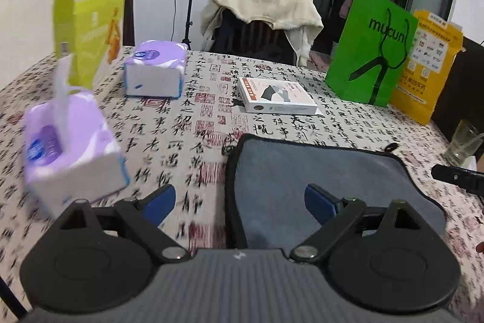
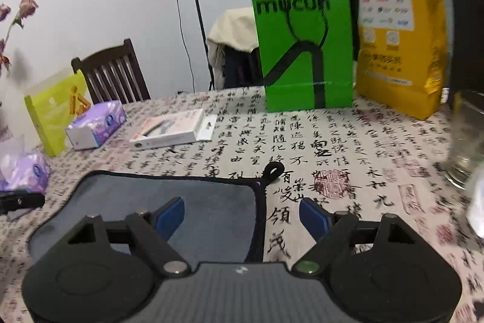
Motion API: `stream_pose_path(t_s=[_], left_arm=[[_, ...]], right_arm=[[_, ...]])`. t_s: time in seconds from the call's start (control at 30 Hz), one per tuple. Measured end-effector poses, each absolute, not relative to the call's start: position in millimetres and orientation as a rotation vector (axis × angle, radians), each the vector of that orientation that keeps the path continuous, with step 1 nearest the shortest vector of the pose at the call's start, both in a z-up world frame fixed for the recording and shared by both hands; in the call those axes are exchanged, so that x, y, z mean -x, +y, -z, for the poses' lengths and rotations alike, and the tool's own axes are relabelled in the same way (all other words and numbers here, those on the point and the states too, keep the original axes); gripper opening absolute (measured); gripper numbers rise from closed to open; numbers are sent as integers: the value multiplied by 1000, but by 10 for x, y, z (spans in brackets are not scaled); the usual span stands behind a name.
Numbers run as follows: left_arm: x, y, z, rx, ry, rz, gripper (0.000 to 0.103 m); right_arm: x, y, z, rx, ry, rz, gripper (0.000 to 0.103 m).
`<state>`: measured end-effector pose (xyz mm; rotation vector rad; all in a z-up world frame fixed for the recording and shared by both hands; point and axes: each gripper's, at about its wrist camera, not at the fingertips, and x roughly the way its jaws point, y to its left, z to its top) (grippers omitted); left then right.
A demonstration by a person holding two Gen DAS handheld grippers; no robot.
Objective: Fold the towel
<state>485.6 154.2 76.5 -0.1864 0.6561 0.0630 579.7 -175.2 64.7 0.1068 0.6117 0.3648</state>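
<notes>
A grey towel (image 1: 317,168) with black edging lies flat on the calligraphy-print tablecloth (image 1: 193,123). My left gripper (image 1: 240,202) is open above its left edge, one blue pad off the cloth and one over it. In the right wrist view the towel (image 2: 187,199) shows its far right corner with a black hanging loop (image 2: 273,170). My right gripper (image 2: 242,215) is open and straddles the towel's right edge. Neither gripper holds anything. The tip of the right gripper (image 1: 456,177) shows at the right edge of the left wrist view.
Two purple tissue packs (image 1: 72,150) (image 1: 155,70), a lime box (image 1: 90,32), a white flat box (image 1: 276,94), a green paper bag (image 1: 372,47), a yellow bag (image 1: 429,62) and a drinking glass (image 1: 462,143) stand on the table. Chairs stand behind the far edge.
</notes>
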Motion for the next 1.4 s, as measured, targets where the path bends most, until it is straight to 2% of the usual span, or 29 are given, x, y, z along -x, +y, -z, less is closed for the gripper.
stream_pose_path(t_s=[0.43,1.4], left_arm=[[-3814,1404,-1146,168,589,-113,96],[-2020,1006,-1389,94,429,-82,100]], right_arm=[[-4742,-1681,-1191,-56,523,-381,83],[-2793,-1840,-1410,-56,395,-375,91]])
